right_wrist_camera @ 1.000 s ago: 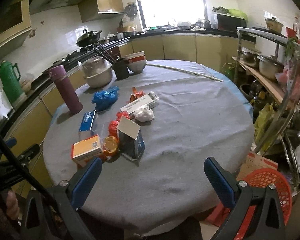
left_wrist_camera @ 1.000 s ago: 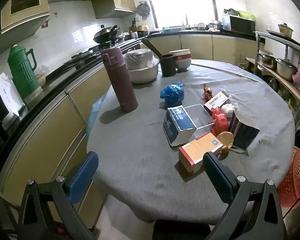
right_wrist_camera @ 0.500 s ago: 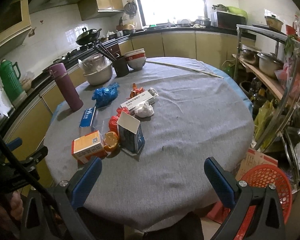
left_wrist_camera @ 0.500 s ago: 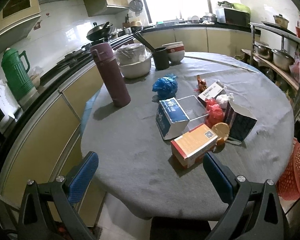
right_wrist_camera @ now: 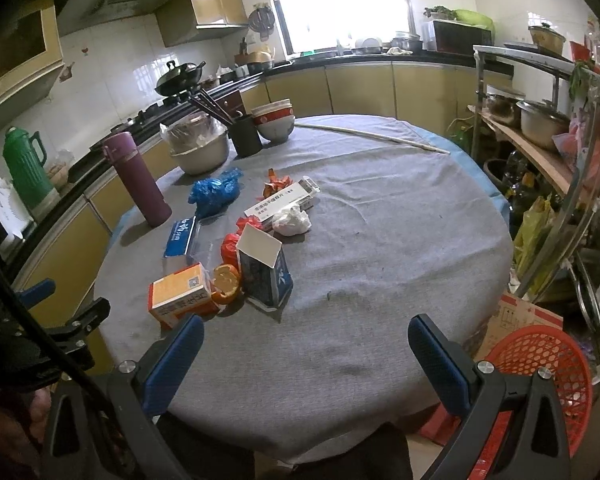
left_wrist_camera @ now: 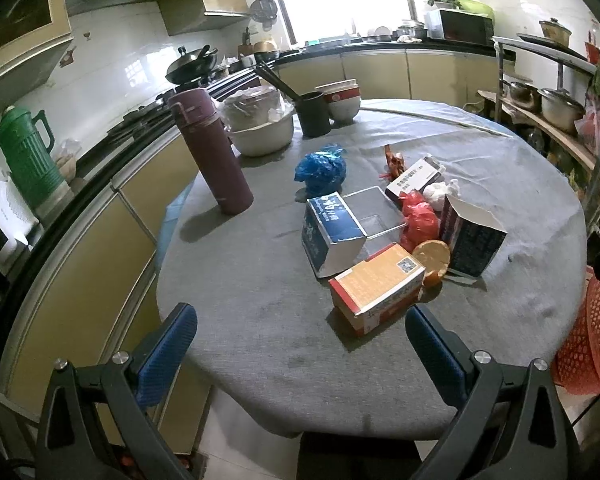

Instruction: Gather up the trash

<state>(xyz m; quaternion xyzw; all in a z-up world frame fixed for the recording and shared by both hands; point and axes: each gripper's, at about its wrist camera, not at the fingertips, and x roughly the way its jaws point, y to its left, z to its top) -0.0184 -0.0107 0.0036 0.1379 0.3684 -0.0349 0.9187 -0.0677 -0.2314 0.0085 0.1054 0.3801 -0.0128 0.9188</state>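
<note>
Hovering hand-held grippers [left_wrist_camera: 300, 344] [right_wrist_camera: 306, 354] agape, littered table [right_wrist_camera: 380, 240]

The red basket [left_wrist_camera: 592, 344] runs off the left wrist view's right edge, only its mesh side showing; in the right wrist view its lower rim sits behind the right gripper [right_wrist_camera: 306, 354]; the orange peel [left_wrist_camera: 432, 258] is part-covered by the orange box [left_wrist_camera: 376, 290] there; print on the white flat box [right_wrist_camera: 280, 202] is too small to read; the person's hand [right_wrist_camera: 40, 408] is mostly lost in the dark bottom-left corner.
</note>
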